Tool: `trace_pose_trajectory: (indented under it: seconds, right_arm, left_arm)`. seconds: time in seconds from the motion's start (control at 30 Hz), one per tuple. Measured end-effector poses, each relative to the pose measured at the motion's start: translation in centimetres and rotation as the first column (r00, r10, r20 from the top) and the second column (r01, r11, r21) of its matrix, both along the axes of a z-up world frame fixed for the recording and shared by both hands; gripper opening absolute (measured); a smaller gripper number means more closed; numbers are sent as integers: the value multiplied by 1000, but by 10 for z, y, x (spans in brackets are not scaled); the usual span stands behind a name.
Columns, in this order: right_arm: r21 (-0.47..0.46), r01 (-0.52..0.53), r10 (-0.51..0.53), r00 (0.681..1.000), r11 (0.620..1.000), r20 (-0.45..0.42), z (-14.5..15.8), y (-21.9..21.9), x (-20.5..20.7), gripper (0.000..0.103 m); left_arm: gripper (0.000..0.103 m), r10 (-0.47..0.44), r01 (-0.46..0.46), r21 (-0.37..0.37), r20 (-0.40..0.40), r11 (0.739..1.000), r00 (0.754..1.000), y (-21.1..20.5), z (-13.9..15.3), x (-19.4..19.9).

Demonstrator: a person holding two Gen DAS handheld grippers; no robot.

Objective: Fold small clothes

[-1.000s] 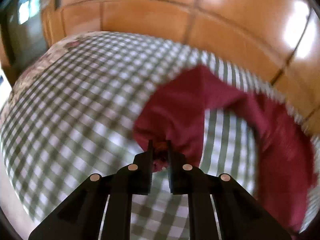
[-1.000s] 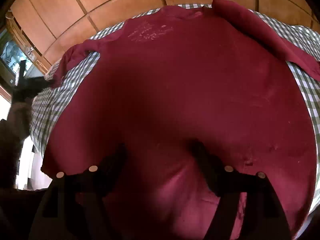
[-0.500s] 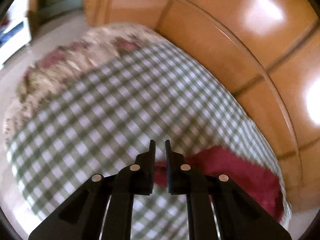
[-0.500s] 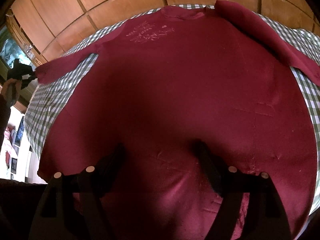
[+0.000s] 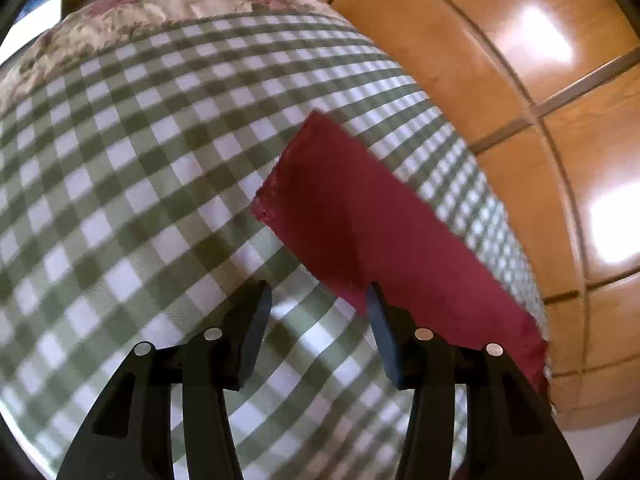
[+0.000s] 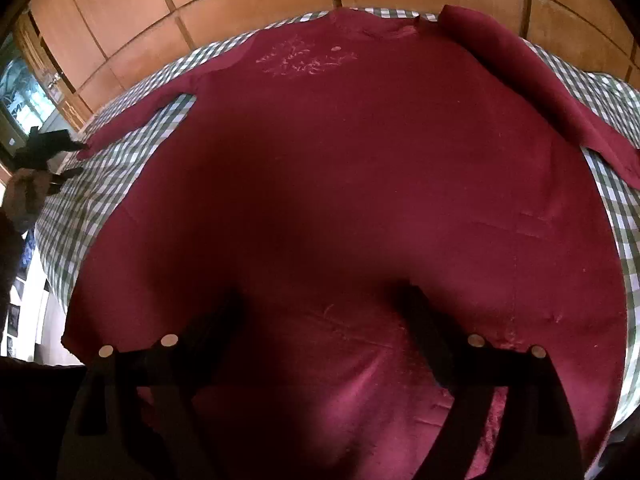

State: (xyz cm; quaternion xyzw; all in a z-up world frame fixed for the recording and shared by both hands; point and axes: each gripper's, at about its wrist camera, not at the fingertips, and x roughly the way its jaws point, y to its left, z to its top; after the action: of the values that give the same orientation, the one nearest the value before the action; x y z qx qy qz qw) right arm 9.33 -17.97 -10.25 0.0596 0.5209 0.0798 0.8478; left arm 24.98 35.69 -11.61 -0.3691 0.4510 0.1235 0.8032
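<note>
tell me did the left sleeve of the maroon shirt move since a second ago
Yes. The sleeve was bunched up near the shirt body; it now lies stretched straight over the checked cloth, toward the wooden cabinets. The left gripper, jaws just opened, has released it.

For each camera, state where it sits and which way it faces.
Left wrist: rides the left gripper, looking down its parted fingers at the sleeve on the checked cloth.
Right wrist: rides the right gripper, fingers wide apart, over the shirt; the left gripper and a hand show far left.
Shared: shirt sleeve, checked cloth, wooden panels.
</note>
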Motion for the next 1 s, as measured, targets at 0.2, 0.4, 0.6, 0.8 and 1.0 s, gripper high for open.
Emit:
trace_pose_trajectory:
  seconds: [0.2, 0.4, 0.6, 0.8, 1.0]
  right_arm:
    - [-24, 5, -5, 1000, 1000, -13, 0, 4, 3, 85]
    - [-44, -10, 10, 1000, 999, -10, -4, 5, 4, 89]
    - [-23, -22, 22, 1000, 999, 1, -1, -1, 1, 87]
    - [3, 74, -75, 997, 997, 33, 21, -42, -7, 76]
    - [-51, 325, -322, 944, 944, 65, 32, -134, -44, 76]
  left_arm:
    - [5, -15, 3, 150, 85, 989, 996, -6, 26, 31]
    - [6, -54, 41, 261, 41, 965, 998, -9, 39, 57]
    - [63, -177, 171, 58, 112, 984, 978, -52, 31, 1]
    - [63, -523, 535, -7, 196, 845, 829, -154, 31, -93]
    - [62, -693, 710, -68, 173, 700, 700, -221, 15, -171]
